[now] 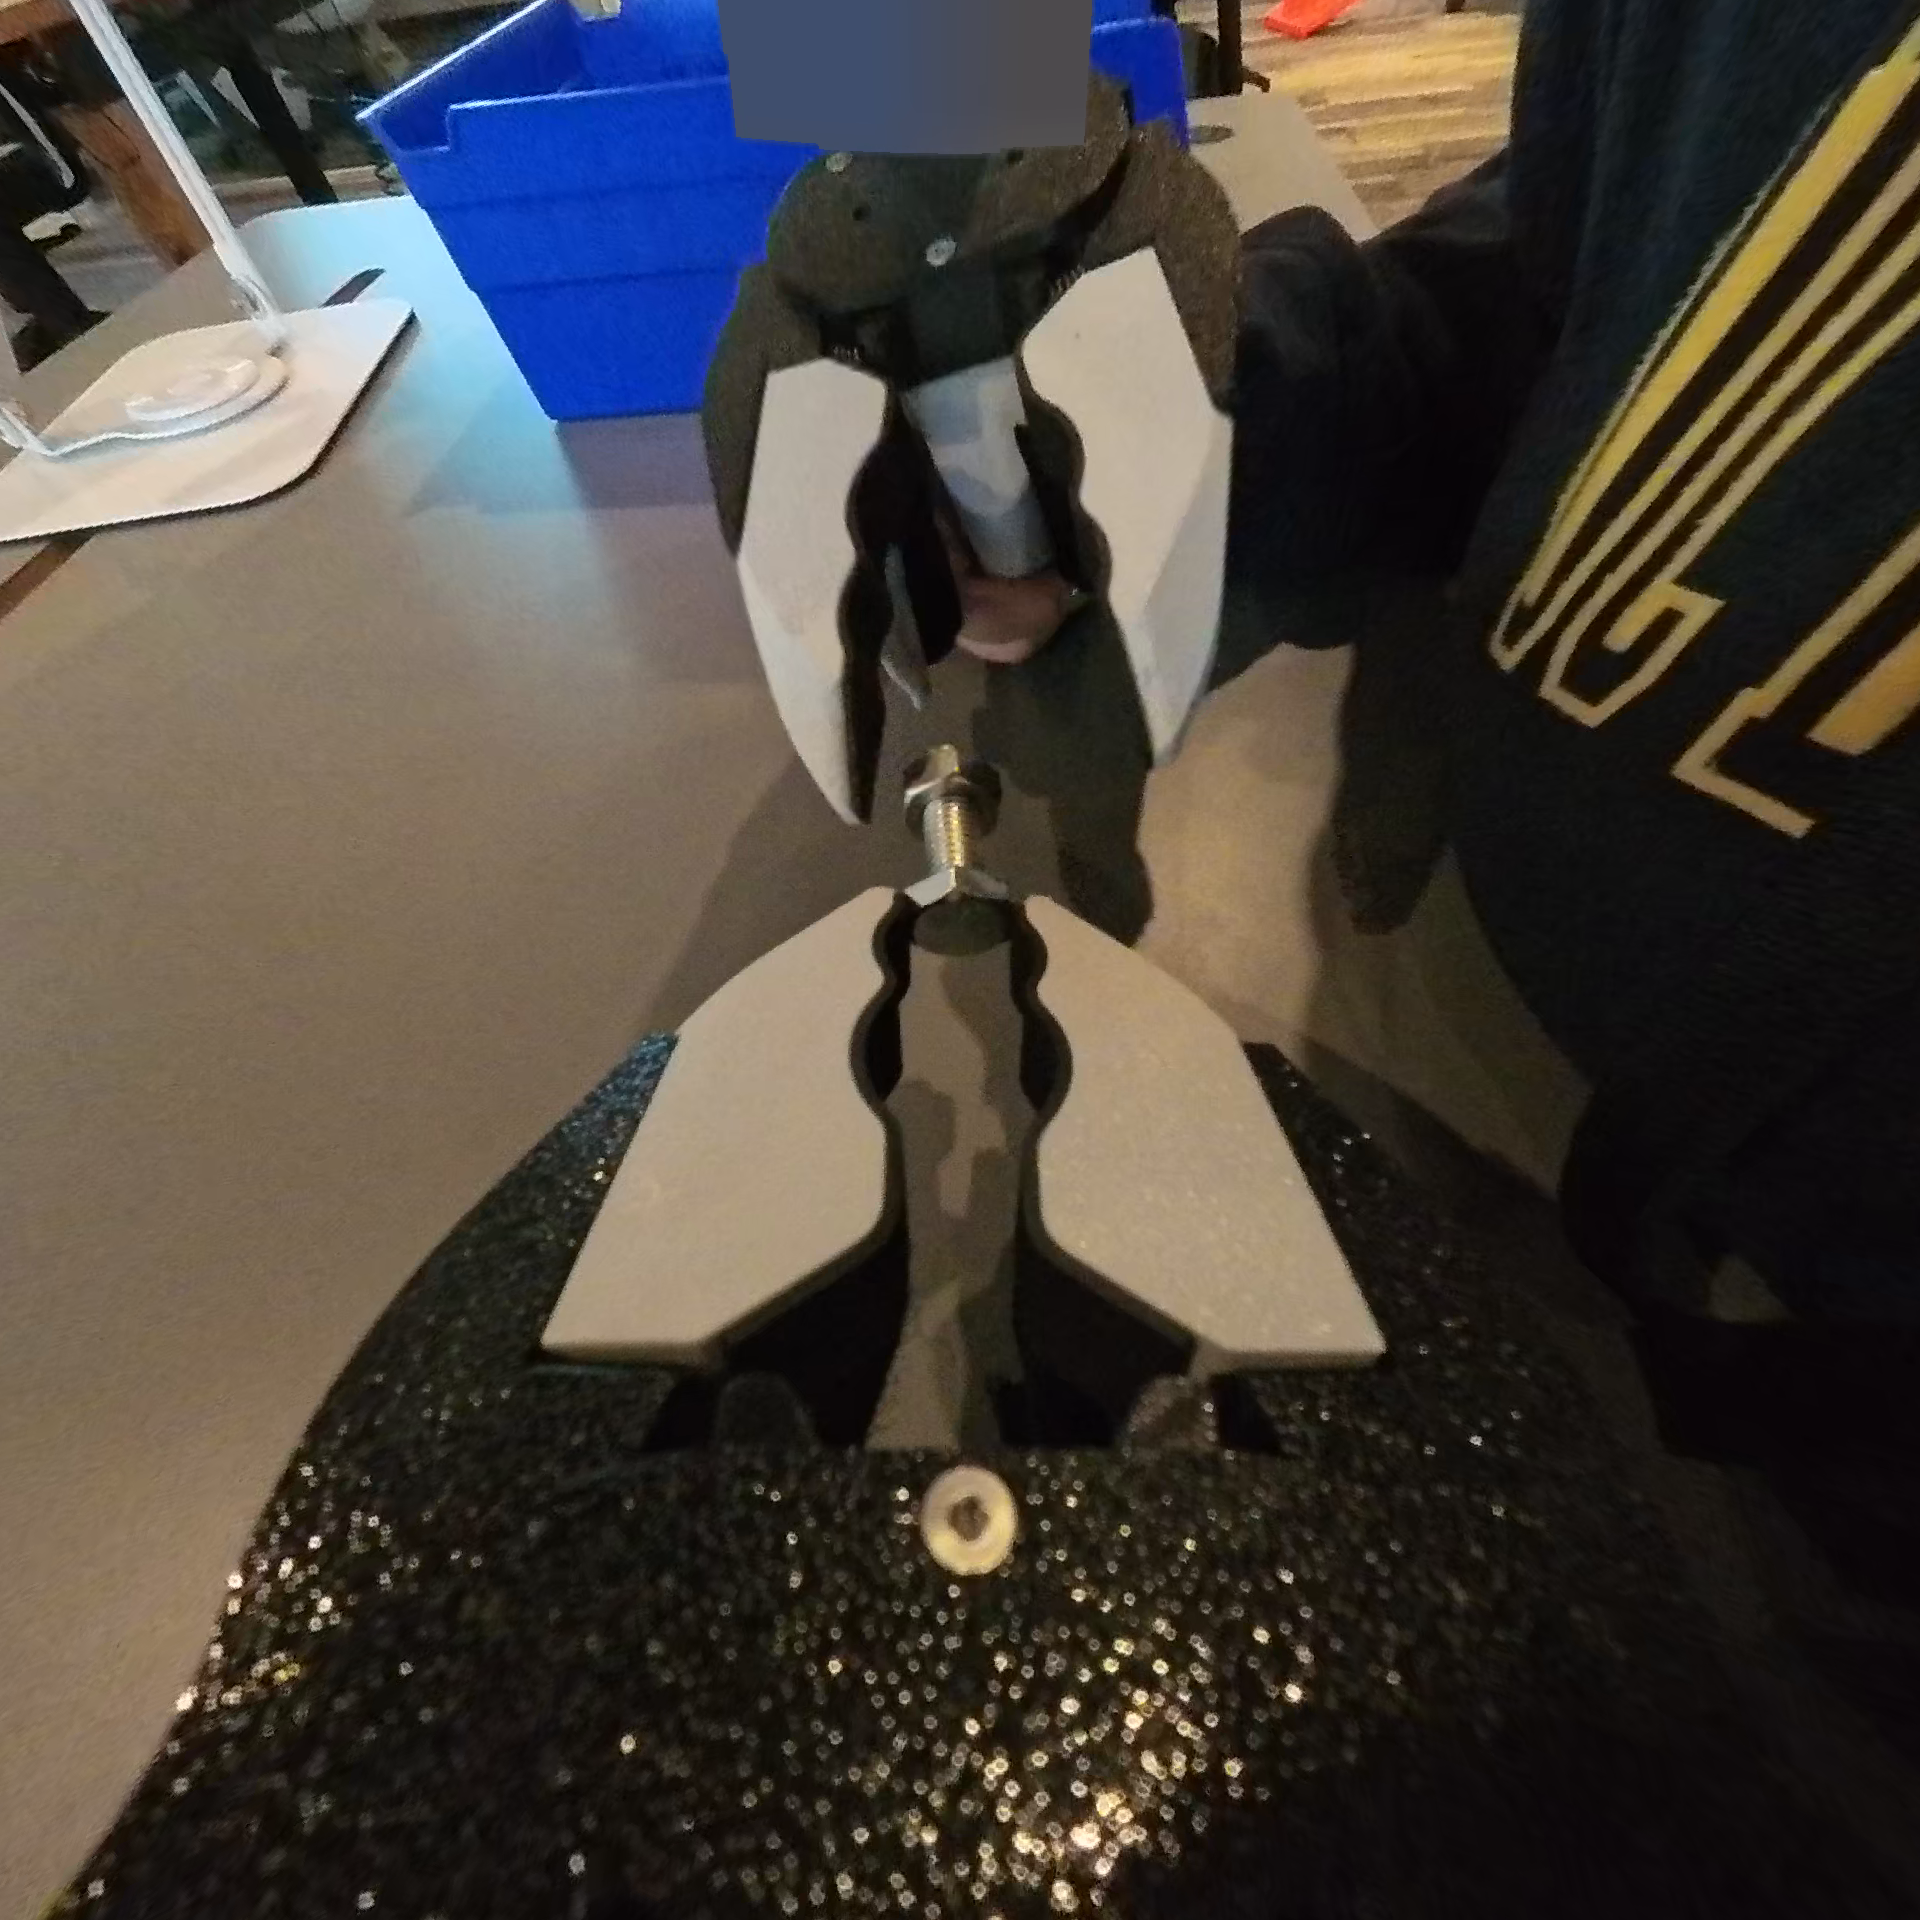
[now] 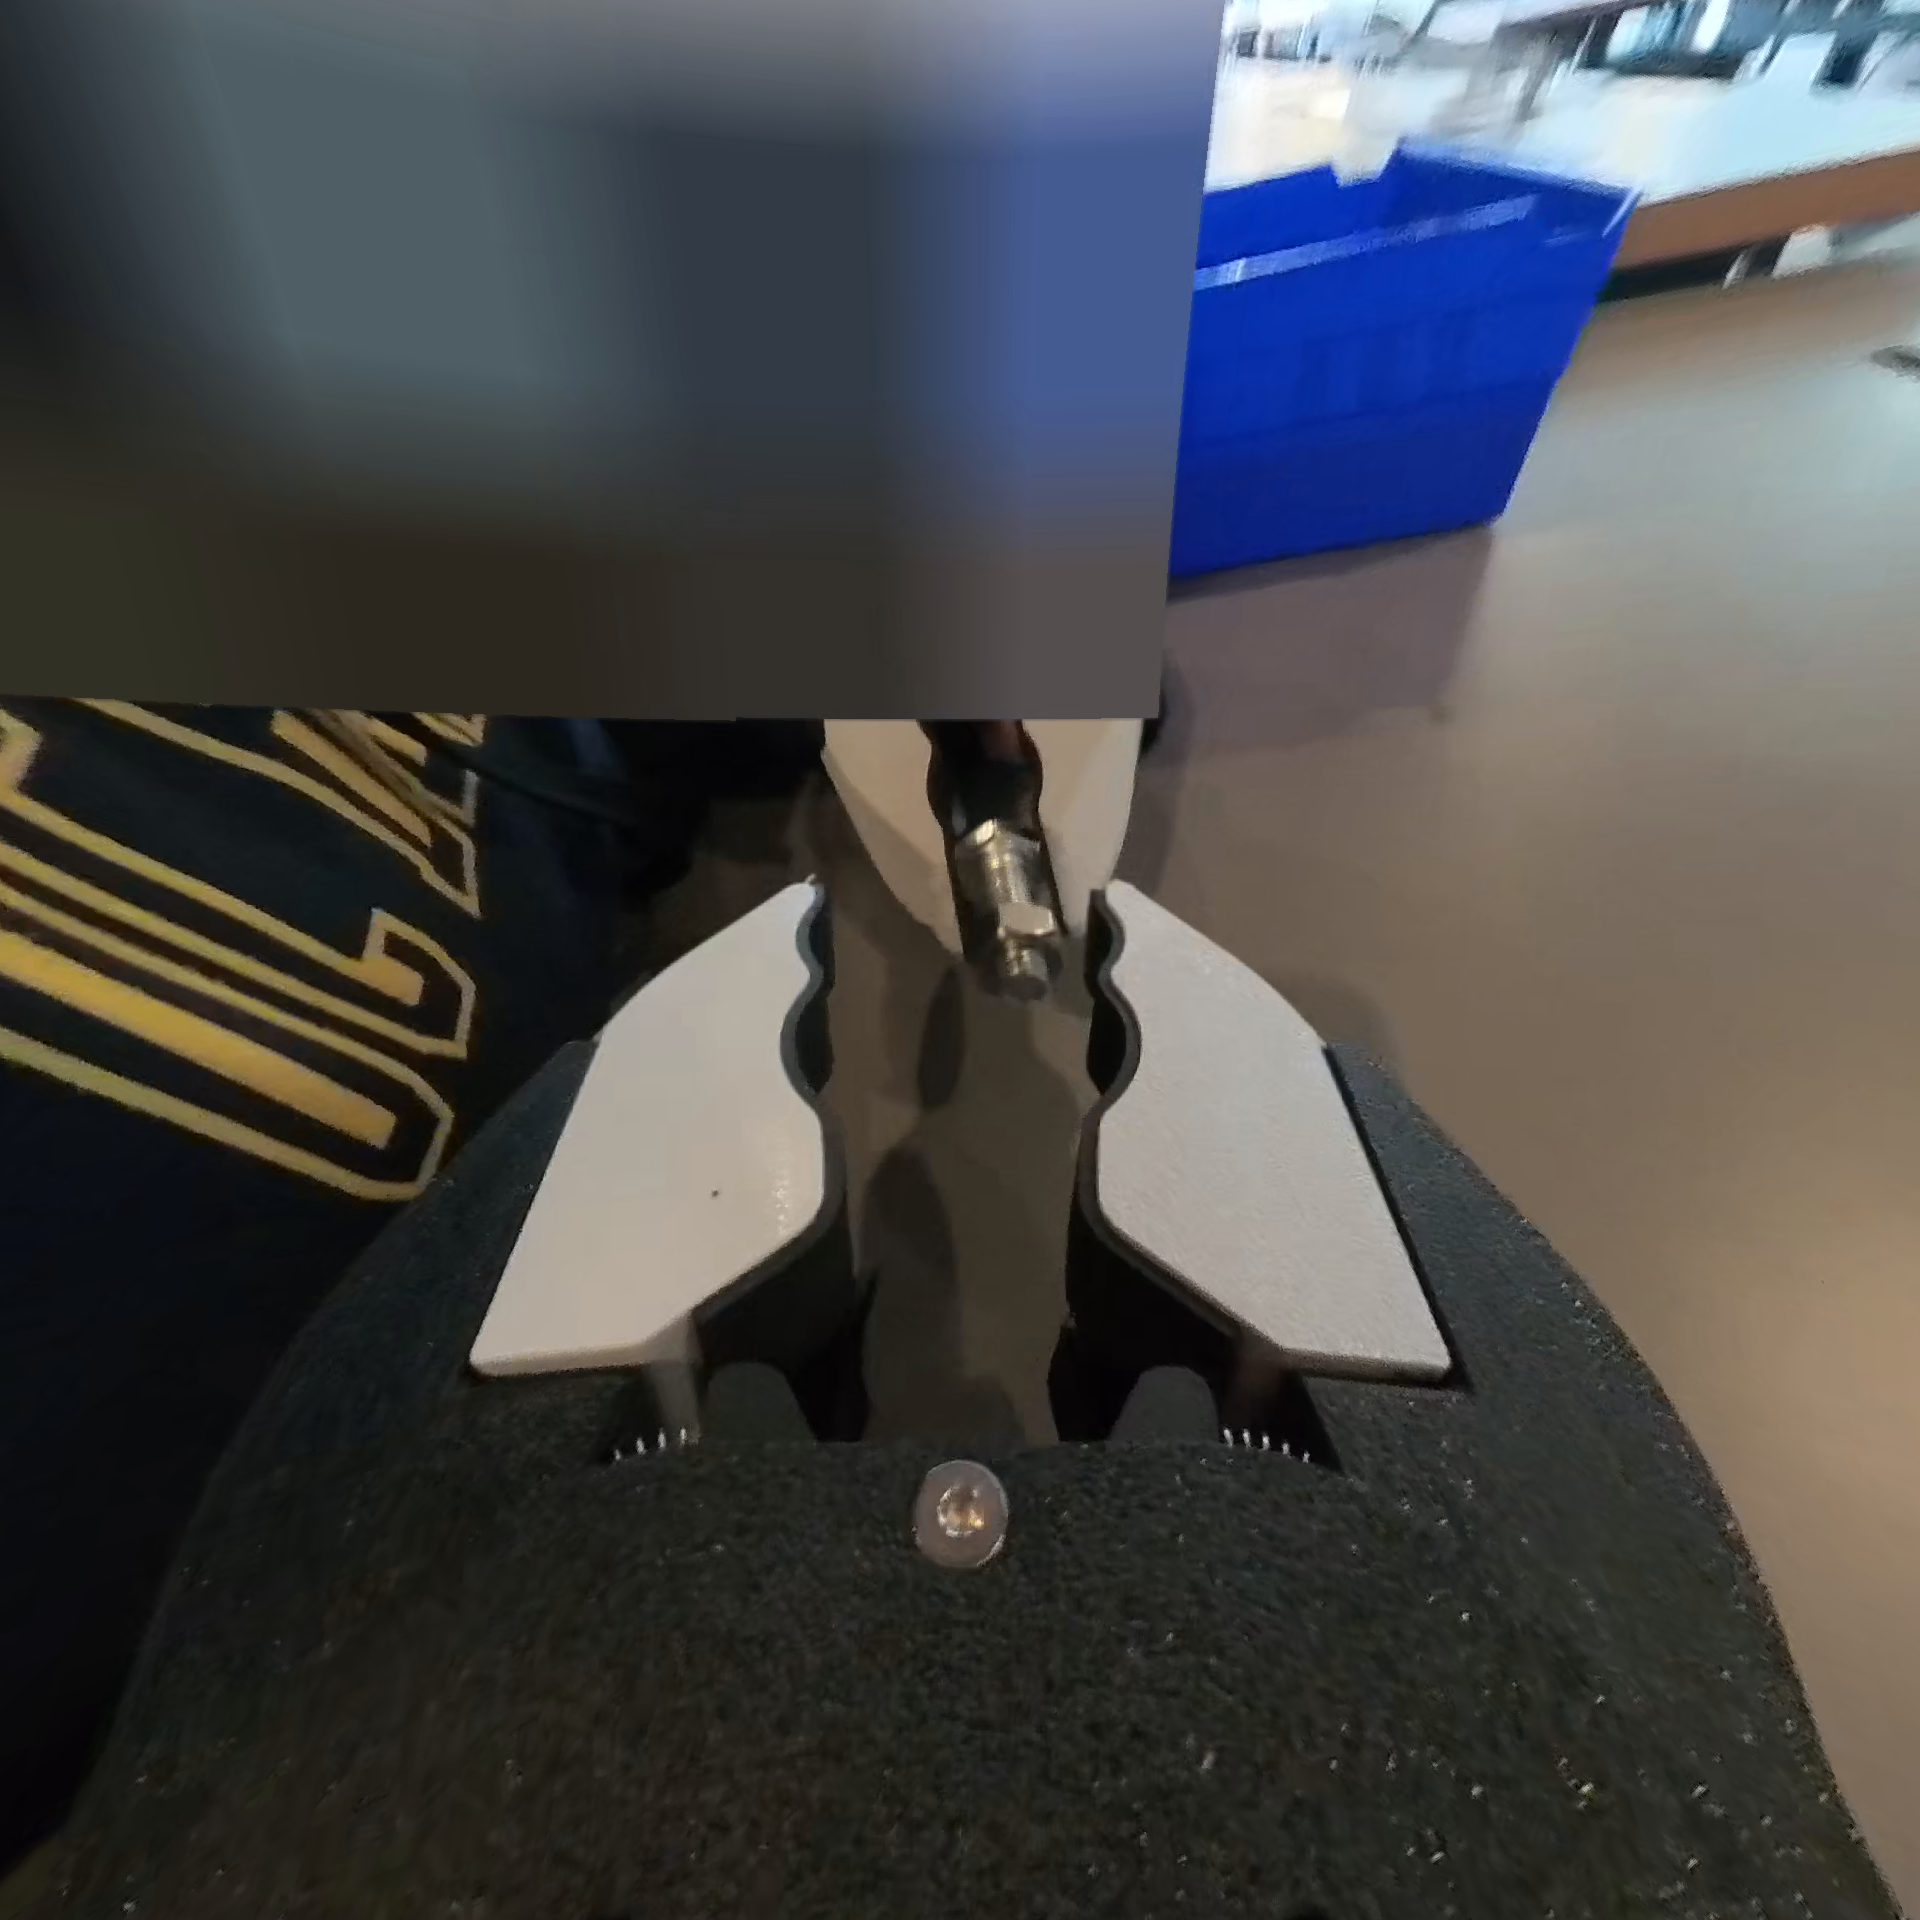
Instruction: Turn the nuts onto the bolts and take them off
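My left gripper (image 1: 961,909) is shut on the head end of a silver bolt (image 1: 948,844) and holds it above the grey table (image 1: 312,831). The bolt points away from it, with a hex nut (image 1: 948,781) threaded near the far end. My right gripper (image 1: 1003,779) faces the left one, open, with its fingertips on either side of the nut. In the right wrist view my right gripper (image 2: 958,899) is open. The nut (image 2: 1023,927) on the bolt (image 2: 992,852) sits between its tips, nearer the right finger and not clamped. The left gripper's white fingers (image 2: 883,821) hold the bolt behind it.
A blue plastic bin (image 1: 582,239) stands at the back of the table and also shows in the right wrist view (image 2: 1382,364). A clear stand on a white base plate (image 1: 208,416) is at far left. A person's dark top with yellow print (image 1: 1662,520) is close on the right. My left and right fingertips are right by each other.
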The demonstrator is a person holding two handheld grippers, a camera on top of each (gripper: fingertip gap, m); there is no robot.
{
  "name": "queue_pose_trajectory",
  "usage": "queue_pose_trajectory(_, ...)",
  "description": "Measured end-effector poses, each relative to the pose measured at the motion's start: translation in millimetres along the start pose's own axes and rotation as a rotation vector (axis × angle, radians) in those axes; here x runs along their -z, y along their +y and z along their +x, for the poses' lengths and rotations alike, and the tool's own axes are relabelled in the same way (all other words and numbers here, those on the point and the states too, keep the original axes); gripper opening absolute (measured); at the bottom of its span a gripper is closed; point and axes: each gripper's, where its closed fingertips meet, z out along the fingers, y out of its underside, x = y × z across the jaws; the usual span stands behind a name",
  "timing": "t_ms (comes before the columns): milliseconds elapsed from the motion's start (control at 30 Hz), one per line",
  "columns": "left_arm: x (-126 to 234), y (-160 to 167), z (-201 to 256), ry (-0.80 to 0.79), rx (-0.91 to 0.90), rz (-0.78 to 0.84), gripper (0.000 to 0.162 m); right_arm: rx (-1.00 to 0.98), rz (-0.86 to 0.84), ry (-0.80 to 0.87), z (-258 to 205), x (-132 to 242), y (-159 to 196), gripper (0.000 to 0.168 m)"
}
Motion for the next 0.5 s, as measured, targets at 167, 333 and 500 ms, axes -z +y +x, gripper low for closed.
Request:
queue_pose_trajectory(167, -0.1, 0.6, -0.4, 0.005, 0.017, -0.006, 0.018, 0.102, -0.026, 0.021, -4.1, -2.5, 2.5, 0.045)
queue_pose_trajectory(333, -0.2, 1.3, -0.5, 0.006, 0.026, -0.012, 0.018, 0.149, 0.021, -0.009, -12.5, 0.5, -5.4, 0.04)
queue_pose_trajectory(500, -0.2, 1.2, 1.6, 0.016, 0.019, -0.012, 0.018, 0.118, -0.077, 0.075, 3.2, -3.1, 9.2, 0.052)
